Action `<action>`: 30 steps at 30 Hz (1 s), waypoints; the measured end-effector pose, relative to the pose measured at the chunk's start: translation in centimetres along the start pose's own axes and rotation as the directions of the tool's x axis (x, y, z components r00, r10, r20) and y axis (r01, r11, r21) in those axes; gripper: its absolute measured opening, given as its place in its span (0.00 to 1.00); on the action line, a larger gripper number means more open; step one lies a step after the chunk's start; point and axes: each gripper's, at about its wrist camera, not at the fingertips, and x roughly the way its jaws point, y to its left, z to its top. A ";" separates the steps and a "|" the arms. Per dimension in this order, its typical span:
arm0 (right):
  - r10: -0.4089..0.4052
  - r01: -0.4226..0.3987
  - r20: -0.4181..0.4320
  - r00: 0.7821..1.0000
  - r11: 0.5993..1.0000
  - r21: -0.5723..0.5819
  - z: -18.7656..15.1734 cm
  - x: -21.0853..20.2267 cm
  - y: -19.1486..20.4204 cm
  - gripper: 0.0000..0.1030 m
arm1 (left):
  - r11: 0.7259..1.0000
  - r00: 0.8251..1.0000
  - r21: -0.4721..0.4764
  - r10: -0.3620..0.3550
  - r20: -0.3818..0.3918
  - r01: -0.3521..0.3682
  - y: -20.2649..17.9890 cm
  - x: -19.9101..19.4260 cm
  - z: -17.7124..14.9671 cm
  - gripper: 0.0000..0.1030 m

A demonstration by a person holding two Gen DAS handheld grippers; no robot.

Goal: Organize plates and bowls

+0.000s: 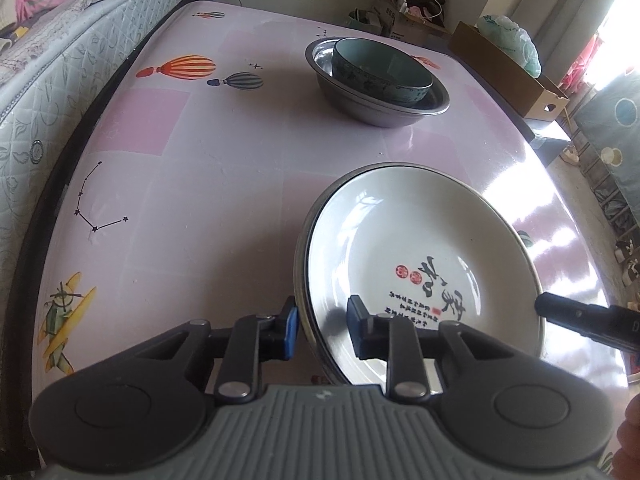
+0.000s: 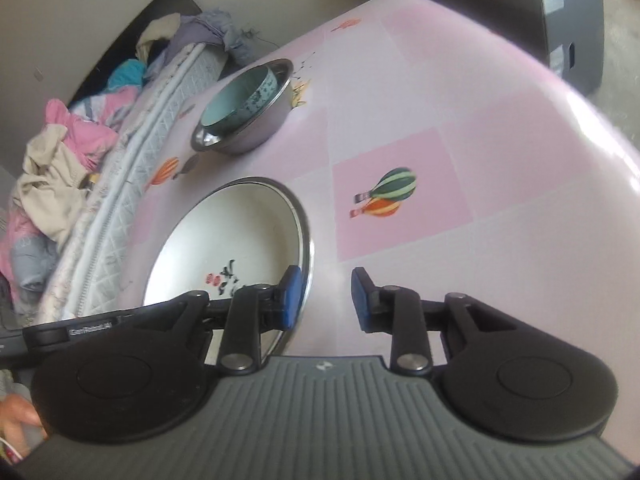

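A white plate (image 1: pixel 400 240) with black calligraphy lies on top of a metal-rimmed plate at the near right of the pink table (image 1: pixel 200 152). My left gripper (image 1: pixel 322 330) straddles the near-left rim of this stack, one pad outside and one inside, shut on it. My right gripper (image 2: pixel 324 298) stands open across the plate's (image 2: pixel 240 220) other rim, its right finger clear above the table. One of its fingers (image 1: pixel 560 310) shows at the plate's right edge. Farther back, a teal bowl (image 1: pixel 380 68) sits inside a steel basin (image 1: pixel 372 114).
A quilted mattress (image 1: pixel 60 60) with heaped clothes (image 2: pixel 60 152) runs along the table's left side. Cardboard boxes (image 1: pixel 508 76) and a grey bin (image 2: pixel 572 32) stand beyond the far edge. A person's hand (image 2: pixel 16 420) shows at the lower left of the right wrist view.
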 end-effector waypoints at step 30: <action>0.107 -0.107 -0.011 0.994 0.993 -0.041 1.5 0.1 1.4 0.28 | 1.000 1.000 -0.014 -0.017 -0.023 0.017 -0.8 0.2 0.2 0.32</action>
